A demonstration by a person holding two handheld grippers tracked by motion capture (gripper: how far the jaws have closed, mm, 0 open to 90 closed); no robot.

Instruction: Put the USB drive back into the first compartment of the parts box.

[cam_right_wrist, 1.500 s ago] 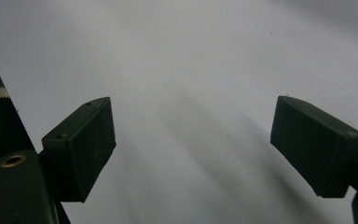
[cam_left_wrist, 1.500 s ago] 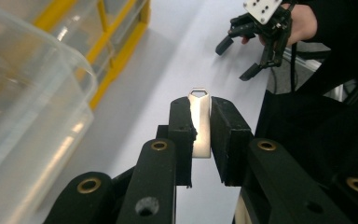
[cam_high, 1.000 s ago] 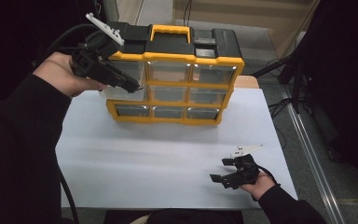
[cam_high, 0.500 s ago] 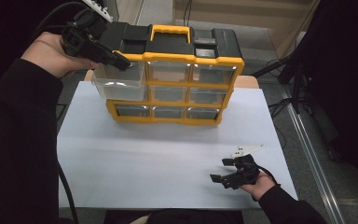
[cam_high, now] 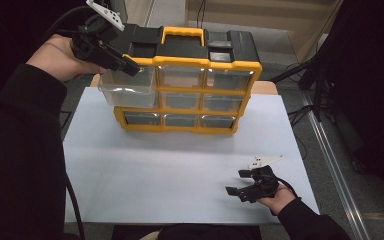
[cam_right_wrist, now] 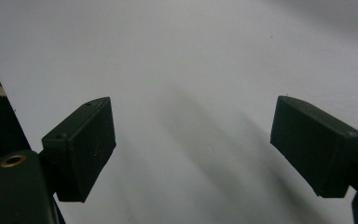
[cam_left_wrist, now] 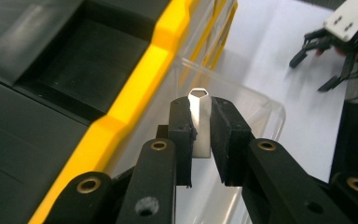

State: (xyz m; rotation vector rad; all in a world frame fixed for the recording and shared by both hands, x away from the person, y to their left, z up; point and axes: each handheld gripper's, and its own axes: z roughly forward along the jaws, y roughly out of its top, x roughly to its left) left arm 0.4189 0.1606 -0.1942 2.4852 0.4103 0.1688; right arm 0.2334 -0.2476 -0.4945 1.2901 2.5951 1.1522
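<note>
My drawer cabinet (cam_high: 190, 85) stands at the upper centre of the frame, at the back of the table (cam_high: 180, 170). Its top-left drawer (cam_high: 127, 87) juts out toward me. My left gripper (cam_high: 130, 67) sits at that drawer's upper edge, upper left. My right gripper (cam_high: 242, 184) rests on the table, lower right, well apart from the cabinet.

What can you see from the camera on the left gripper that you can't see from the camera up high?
The left gripper view shows the small clear tab of the drawer pinched between the left gripper pads. The high view alone shows the whole yellow and black organizer, its other drawers, and the person's sleeves. Both show the pulled-out clear drawer, the white table, and the right gripper resting open near the table's edge.
</note>
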